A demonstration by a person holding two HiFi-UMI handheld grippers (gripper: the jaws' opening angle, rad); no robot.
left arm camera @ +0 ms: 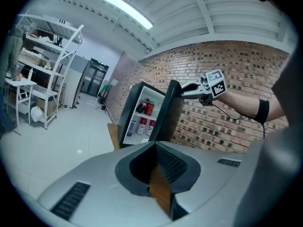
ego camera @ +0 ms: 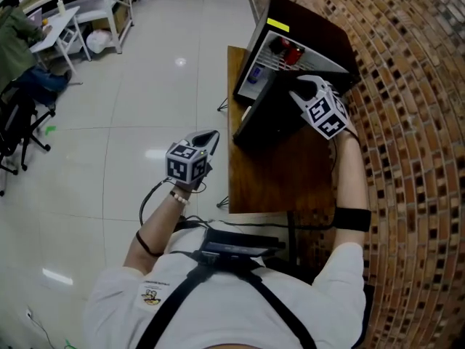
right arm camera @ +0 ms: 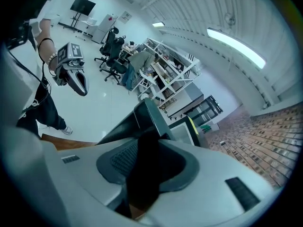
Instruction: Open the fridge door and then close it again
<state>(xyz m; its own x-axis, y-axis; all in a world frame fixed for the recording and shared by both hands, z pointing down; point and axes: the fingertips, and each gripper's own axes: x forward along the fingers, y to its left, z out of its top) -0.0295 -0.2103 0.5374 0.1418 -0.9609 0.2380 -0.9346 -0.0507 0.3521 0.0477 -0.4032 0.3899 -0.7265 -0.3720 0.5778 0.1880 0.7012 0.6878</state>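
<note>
A brown-and-tan brick wall runs along the right of the scene. A plain wooden table stands against it, with pale tiled floor on its left.

At the table's far end sits the small black box-shaped fridge, its open front facing left. Its lit white inside shows shelves.

The fridge's flat black door is swung well out from the cabinet, toward the near side. So the opening half of the task looks done and the closing is yet to come.

The right gripper is at the door's free edge, far from the hinge, where a push or pull swings it most easily. Its own view shows its jaws partly apart with that dark edge standing between them. A ribbed pad lies bare on one side, so I judge the door is loosely straddled, not clamped.

The left gripper hangs over the floor just left of the table's near part, well apart from the fridge. That seems meant to keep it clear of the door's swing. Its jaws are pressed together on nothing, with only a sliver of the tabletop showing beyond them.

Inside the fridge, red drink cans sit on a shelf. A blue-labelled container stands lower down.
</note>
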